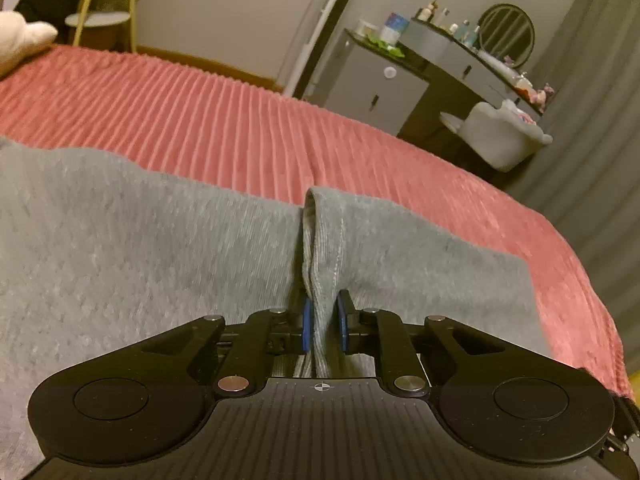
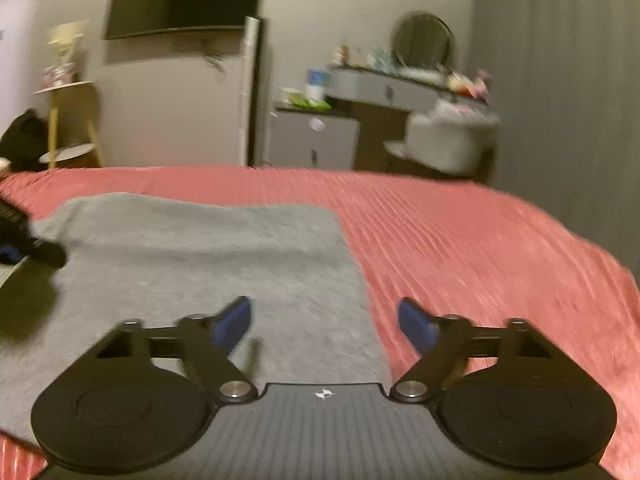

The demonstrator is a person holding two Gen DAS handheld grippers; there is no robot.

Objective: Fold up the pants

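Grey pants (image 1: pixel 140 232) lie spread over a pink ribbed bedspread (image 1: pixel 240 120). In the left wrist view my left gripper (image 1: pixel 324 326) is shut on a raised ridge of the grey fabric, its blue pads pinching the fold from both sides. In the right wrist view the pants (image 2: pixel 208 256) lie flat, with their right edge running under my right gripper (image 2: pixel 324 322). That gripper hovers just above the cloth with its blue fingers (image 2: pixel 234 322) apart and nothing pinched between them. The left gripper (image 2: pixel 28 248) shows dark at the left edge of that view.
The bedspread (image 2: pixel 480 248) stretches to the right of the pants. Beyond the bed stand a grey cabinet (image 2: pixel 316 140), a dressing table with a round mirror (image 2: pixel 424 44), a pale stool (image 2: pixel 452 140) and a small wooden side table (image 2: pixel 74 120). A white pillow (image 1: pixel 20 40) lies at the far left.
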